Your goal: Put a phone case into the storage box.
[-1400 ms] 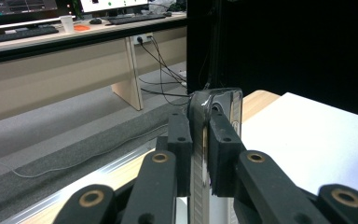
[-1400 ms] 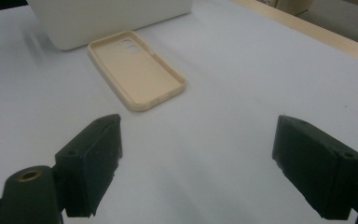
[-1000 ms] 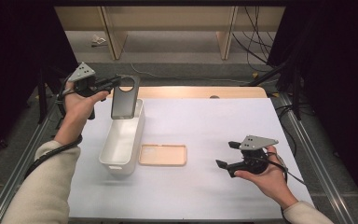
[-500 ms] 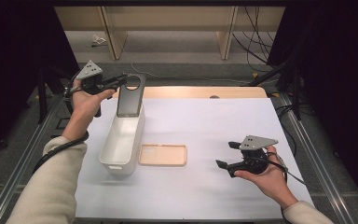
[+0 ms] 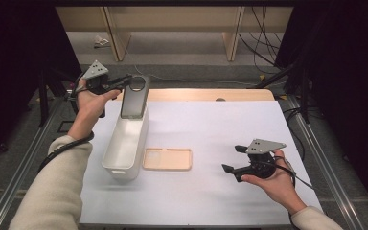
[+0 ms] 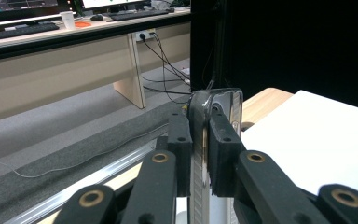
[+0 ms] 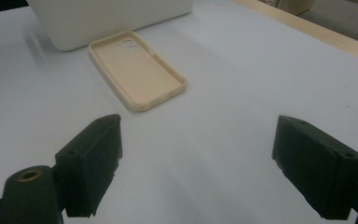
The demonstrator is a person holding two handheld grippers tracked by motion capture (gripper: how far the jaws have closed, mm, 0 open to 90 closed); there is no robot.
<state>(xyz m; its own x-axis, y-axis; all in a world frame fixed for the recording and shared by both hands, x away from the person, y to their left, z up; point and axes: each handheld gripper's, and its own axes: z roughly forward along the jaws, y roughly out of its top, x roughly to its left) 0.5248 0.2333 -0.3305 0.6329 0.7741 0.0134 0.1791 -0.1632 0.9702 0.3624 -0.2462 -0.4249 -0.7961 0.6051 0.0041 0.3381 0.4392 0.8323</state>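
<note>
A dark, see-through phone case hangs upright over the far end of a white bin, and my left gripper is shut on its top edge. In the left gripper view the two jaws pinch the case edge-on. A beige phone case lies flat on the white table just right of the bin. Low over the table at the right, my right gripper is open and holds nothing. In the right gripper view the open gripper faces the beige case and the bin.
The white table top ends at a wooden strip along its far side. Metal rails run down both sides. Beyond the table are grey floor, desk legs and cables.
My left gripper has carried the dark case a little to the right, over the bin's far end. The right gripper has not moved.
</note>
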